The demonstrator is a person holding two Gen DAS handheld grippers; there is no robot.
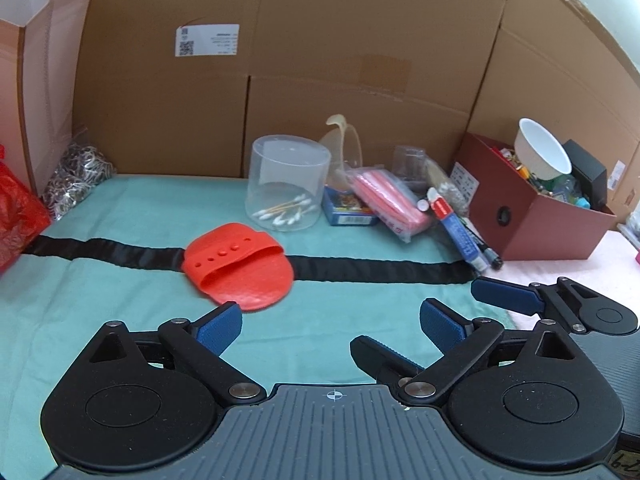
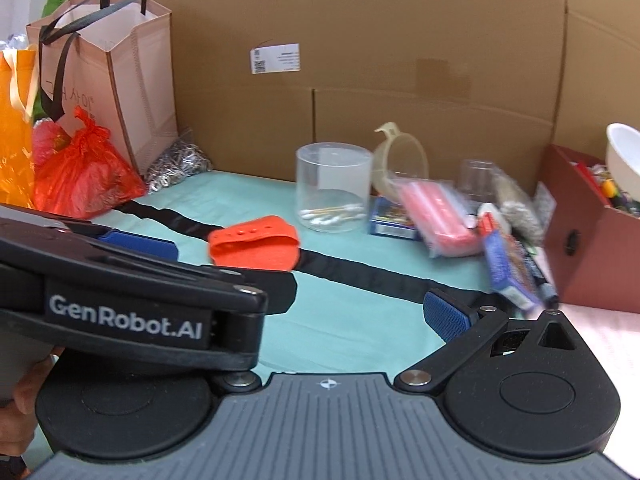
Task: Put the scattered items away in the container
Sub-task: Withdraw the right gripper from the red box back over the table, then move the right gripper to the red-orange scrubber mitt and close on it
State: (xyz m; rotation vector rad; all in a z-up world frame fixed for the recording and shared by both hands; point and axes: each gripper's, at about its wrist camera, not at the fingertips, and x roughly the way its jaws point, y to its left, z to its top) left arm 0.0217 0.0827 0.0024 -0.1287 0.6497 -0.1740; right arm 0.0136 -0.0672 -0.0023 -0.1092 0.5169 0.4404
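Red box (image 1: 536, 216) far right | clutter beside it | orange mitt (image 1: 238, 266) mid-cloth

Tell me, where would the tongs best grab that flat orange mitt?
Probably by the raised strap across the orange mitt. The mitt lies flat on the green cloth, but the strap arches up, leaving a gap. Come from the near side, one finger under the strap.

Clear tub (image 1: 288, 182) as landmark: mitt (image 1: 239, 266) in front; card box (image 1: 349, 210) just right; storage box (image 1: 536, 204) far right; paper bag (image 1: 44, 80) far left.
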